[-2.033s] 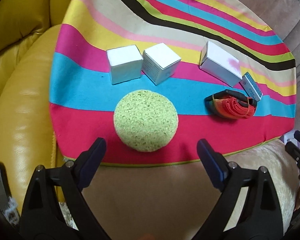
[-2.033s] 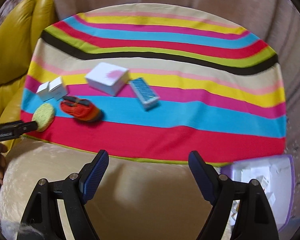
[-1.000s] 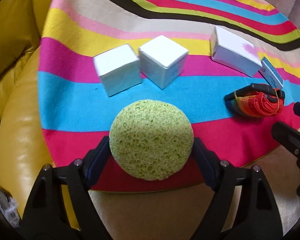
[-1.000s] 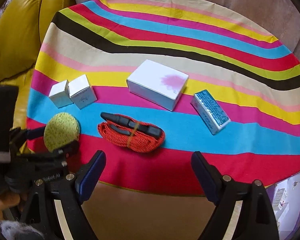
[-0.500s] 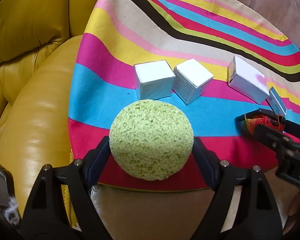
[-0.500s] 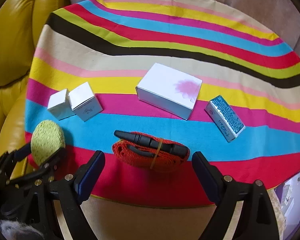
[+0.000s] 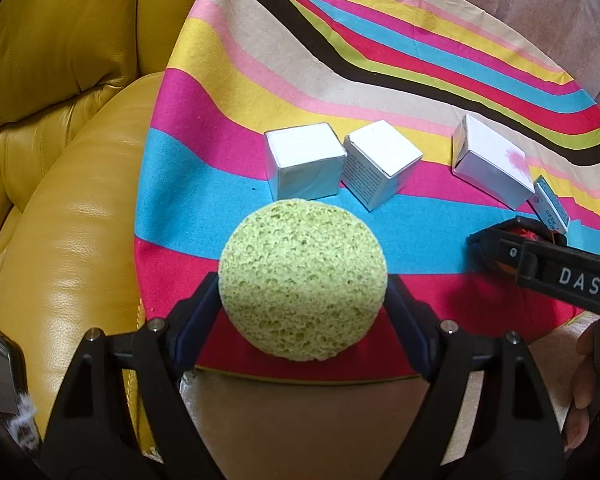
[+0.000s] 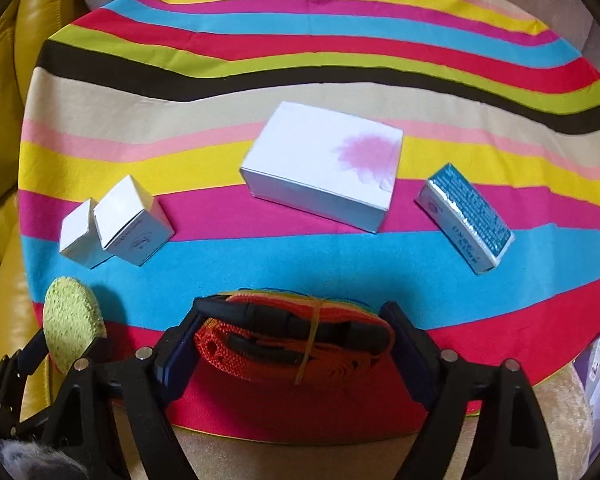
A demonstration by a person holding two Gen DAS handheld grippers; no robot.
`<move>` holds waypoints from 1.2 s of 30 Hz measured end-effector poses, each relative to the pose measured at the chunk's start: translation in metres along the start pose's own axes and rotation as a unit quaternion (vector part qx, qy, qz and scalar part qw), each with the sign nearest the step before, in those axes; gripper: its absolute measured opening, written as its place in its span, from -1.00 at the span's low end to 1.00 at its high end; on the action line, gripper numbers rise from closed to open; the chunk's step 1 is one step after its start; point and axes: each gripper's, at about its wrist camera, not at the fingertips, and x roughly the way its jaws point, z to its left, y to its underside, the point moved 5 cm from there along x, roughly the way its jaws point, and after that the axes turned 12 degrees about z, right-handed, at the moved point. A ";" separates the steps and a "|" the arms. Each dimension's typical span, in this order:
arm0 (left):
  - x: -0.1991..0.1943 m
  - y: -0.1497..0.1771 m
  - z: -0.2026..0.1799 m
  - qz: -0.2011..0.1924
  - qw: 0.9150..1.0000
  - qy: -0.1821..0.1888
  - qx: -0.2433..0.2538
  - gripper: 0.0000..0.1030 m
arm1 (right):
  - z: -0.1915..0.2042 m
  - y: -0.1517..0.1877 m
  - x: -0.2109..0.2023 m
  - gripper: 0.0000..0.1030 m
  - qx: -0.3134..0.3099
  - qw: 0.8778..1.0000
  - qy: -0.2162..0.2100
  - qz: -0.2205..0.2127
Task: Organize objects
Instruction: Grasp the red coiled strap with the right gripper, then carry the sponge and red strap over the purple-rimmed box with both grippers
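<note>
far left: a yellow leather seat (image 7: 60, 208) borders the striped cloth (image 7: 340, 60), which covers the work surface.

left gripper (image 7: 302, 306): its two blue-padded fingers (image 7: 194, 318) pinch the round green sponge (image 7: 302, 288) on both sides. the sponge is held at the near left edge of the cloth, over the red and blue stripes. in the right wrist view the same sponge (image 8: 72, 328) shows edge-on at lower left, clamped in that gripper.

beyond the sponge: two small white cube boxes, the left cube (image 7: 304, 166) and the right cube (image 7: 380, 168), stand just beside each other on the pink and blue stripes; whether they touch cannot be told.

centre: a larger white box with a pink flower mark (image 8: 324, 164) lies flat across the yellow and pink stripes.

near centre: the right gripper (image 8: 296, 340) straddles the bundled orange strap (image 8: 296, 344), which has black buckles and a yellow band around it and rests on the red stripe at the near edge. the jaws are closing with the bundle between them; the pads stand at its two ends, and firm contact cannot be confirmed.

right: a small blue-topped box (image 8: 466, 218) lies tilted on the pink and blue stripes, apart from the flower box.

far right: a pale purple container (image 8: 598, 376) is partly visible off the cloth.
</note>
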 end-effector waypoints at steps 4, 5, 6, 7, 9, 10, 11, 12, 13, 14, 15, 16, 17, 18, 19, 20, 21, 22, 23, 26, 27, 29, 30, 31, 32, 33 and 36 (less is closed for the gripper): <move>-0.002 0.000 -0.001 -0.005 1.000 0.000 0.001 0.61 | -0.005 0.002 -0.002 0.62 0.005 1.000 -0.017 0.000; -0.003 -0.001 -0.002 -0.006 1.000 0.000 0.002 0.61 | -0.007 0.002 -0.002 0.62 0.008 1.000 -0.023 0.001; -0.005 -0.001 -0.003 -0.009 1.000 0.001 0.004 0.61 | -0.009 0.003 -0.003 0.62 0.009 1.000 -0.027 0.002; -0.007 -0.002 -0.003 -0.011 1.000 0.001 0.005 0.61 | -0.010 0.005 -0.004 0.62 0.009 1.000 -0.029 0.002; -0.011 -0.003 -0.006 -0.015 1.000 0.003 0.008 0.61 | -0.012 0.007 -0.007 0.62 0.010 1.000 -0.028 -0.002; -0.014 -0.003 -0.007 -0.016 1.000 0.003 0.010 0.61 | -0.014 0.009 -0.010 0.62 0.008 1.000 -0.028 -0.006; -0.016 -0.004 -0.008 -0.019 1.000 0.004 0.011 0.61 | -0.015 0.010 -0.012 0.62 0.008 1.000 -0.028 -0.009; -0.019 -0.005 -0.009 -0.021 1.000 0.005 0.012 0.61 | -0.017 0.011 -0.015 0.62 0.007 0.999 -0.028 -0.013; -0.022 -0.006 -0.011 -0.024 1.000 0.007 0.012 0.61 | -0.019 0.013 -0.018 0.62 0.006 0.999 -0.026 -0.019; -0.024 -0.006 -0.012 -0.025 1.000 0.007 0.013 0.61 | -0.020 0.013 -0.020 0.62 0.005 0.999 -0.026 -0.023; -0.026 -0.006 -0.015 -0.027 0.999 0.007 0.016 0.61 | -0.022 0.014 -0.022 0.62 0.004 0.999 -0.027 -0.027; -0.027 -0.006 -0.017 -0.027 0.999 0.007 0.019 0.61 | -0.023 0.016 -0.026 0.62 0.002 0.999 -0.029 -0.030; -0.028 -0.005 -0.020 -0.028 0.999 0.006 0.021 0.61 | -0.025 0.017 -0.028 0.62 0.001 0.999 -0.031 -0.033; -0.029 -0.005 -0.023 -0.029 0.999 0.006 0.024 0.61 | -0.027 0.018 -0.030 0.62 0.001 0.999 -0.031 -0.037; -0.030 -0.005 -0.024 -0.029 0.999 0.005 0.025 0.61 | -0.029 0.020 -0.034 0.62 0.001 0.999 -0.031 -0.042; -0.032 -0.005 -0.026 -0.030 0.999 0.005 0.026 0.61 | -0.030 0.021 -0.036 0.62 0.000 0.998 -0.031 -0.045; -0.033 -0.005 -0.028 -0.031 0.999 0.005 0.028 0.61 | -0.032 0.022 -0.038 0.62 -0.001 0.998 -0.030 -0.049; -0.035 -0.005 -0.030 -0.032 0.999 0.005 0.029 0.61 | -0.033 0.024 -0.041 0.62 -0.002 0.998 -0.030 -0.053; -0.037 -0.005 -0.032 -0.033 0.999 0.005 0.031 0.61 | -0.035 0.025 -0.043 0.62 -0.003 0.998 -0.030 -0.055; -0.041 -0.005 -0.040 -0.035 0.999 0.006 0.035 0.61 | -0.041 0.029 -0.051 0.62 -0.004 0.997 -0.031 -0.065; -0.042 -0.004 -0.044 -0.036 0.999 0.007 0.036 0.61 | -0.043 0.031 -0.053 0.62 -0.005 0.997 -0.033 -0.067; -0.045 -0.003 -0.053 -0.038 0.998 0.008 0.042 0.61 | -0.047 0.034 -0.056 0.62 -0.003 0.997 -0.036 -0.070; -0.046 -0.003 -0.057 -0.038 0.998 0.009 0.044 0.61 | -0.049 0.035 -0.057 0.62 -0.002 0.997 -0.037 -0.072; -0.046 -0.003 -0.060 -0.038 0.998 0.009 0.046 0.61 | -0.053 0.037 -0.059 0.62 0.002 0.996 -0.039 -0.074; -0.047 -0.003 -0.064 -0.038 0.998 0.010 0.049 0.61 | -0.056 0.039 -0.061 0.62 0.004 0.996 -0.040 -0.076; -0.047 -0.002 -0.068 -0.038 0.998 0.010 0.051 0.61 | -0.060 0.041 -0.063 0.62 0.007 0.996 -0.041 -0.078; -0.049 -0.001 -0.079 -0.038 0.997 0.010 0.059 0.61 | -0.073 0.047 -0.069 0.62 0.018 0.995 -0.049 -0.083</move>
